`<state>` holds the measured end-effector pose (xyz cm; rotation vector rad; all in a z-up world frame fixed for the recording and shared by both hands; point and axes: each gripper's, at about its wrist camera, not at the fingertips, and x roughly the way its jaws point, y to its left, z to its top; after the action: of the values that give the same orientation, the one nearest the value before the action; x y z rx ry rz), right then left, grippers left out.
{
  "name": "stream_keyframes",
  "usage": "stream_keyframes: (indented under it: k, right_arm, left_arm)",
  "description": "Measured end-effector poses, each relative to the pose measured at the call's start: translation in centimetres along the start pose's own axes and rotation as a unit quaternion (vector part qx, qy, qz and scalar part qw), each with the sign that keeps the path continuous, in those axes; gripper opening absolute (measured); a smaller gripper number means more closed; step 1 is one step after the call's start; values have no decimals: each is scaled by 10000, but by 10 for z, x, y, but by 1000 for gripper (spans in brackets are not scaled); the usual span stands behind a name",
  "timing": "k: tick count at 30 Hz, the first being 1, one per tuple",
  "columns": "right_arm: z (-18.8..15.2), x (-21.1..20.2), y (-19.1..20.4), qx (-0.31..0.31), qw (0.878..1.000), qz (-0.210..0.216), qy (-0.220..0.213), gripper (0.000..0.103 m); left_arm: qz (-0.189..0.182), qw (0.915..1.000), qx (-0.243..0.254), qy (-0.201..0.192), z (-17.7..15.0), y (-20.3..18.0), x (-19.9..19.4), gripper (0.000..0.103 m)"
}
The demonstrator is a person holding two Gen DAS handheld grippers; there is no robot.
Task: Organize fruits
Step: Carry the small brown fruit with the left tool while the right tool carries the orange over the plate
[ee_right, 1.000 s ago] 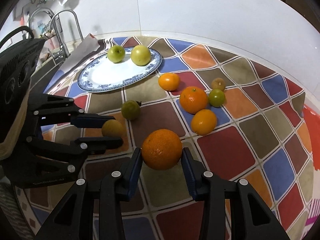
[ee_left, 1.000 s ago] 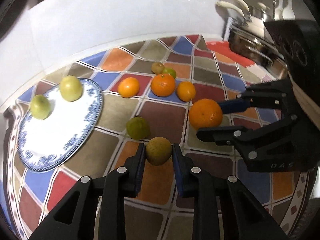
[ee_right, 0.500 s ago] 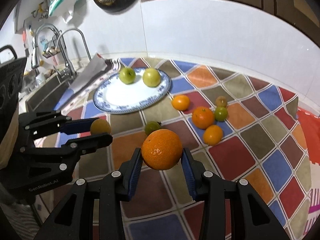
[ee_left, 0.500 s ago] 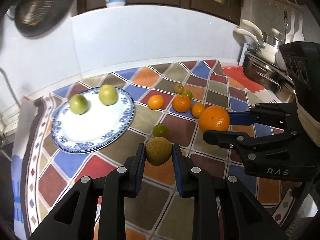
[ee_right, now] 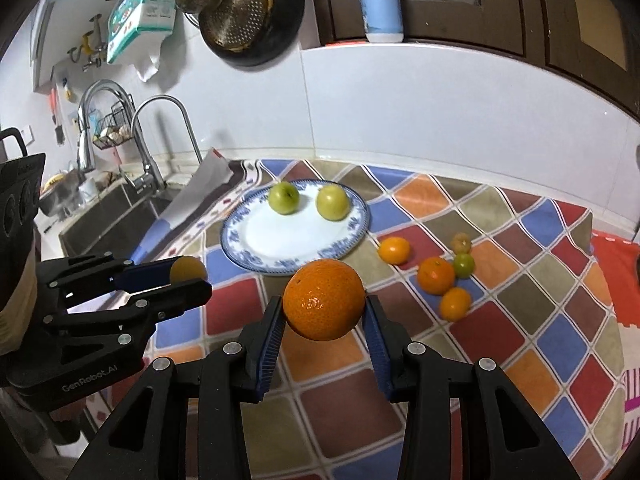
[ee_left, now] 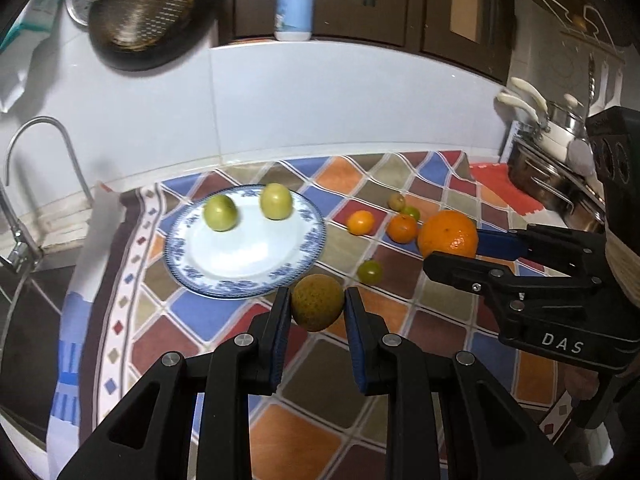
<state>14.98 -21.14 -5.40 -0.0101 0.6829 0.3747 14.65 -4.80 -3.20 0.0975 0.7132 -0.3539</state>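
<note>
Flanking plate [ee_left: 182, 258] (faucet [ee_left: 44, 152] beside)

I see a white tiled wall [ee_right: 400, 120] far back, dark wooden cabinets [ee_right: 500, 4] above, a sink [ee_right: 116, 220] with chrome taps [ee_right: 160, 140] far left, a checked cloth [ee_right: 520, 320] over the counter.

Green apples on plate [ee_right: 283, 197]: two
Blue-rimmed plate [ee_right: 352, 236]: one
Large orange [ee_right: 324, 298]: one
Brownish-green fruit [ee_left: 317, 302]: one
Small oranges on worktop [ee_right: 436, 275]: three
Small green or brownish fruits on worktop [ee_left: 369, 271]: three
Hand-held grippers [ee_right: 323, 322]: two
</note>
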Motion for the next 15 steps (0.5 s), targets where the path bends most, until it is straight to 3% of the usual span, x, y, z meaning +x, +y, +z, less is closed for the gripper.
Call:
stream_keyframes:
  k: [15]
  right_arm:
    - [32,19,46,-24,9997,56,-250,41]
  left_arm:
    - [319,9988,10,-373,19,56,-13,27]
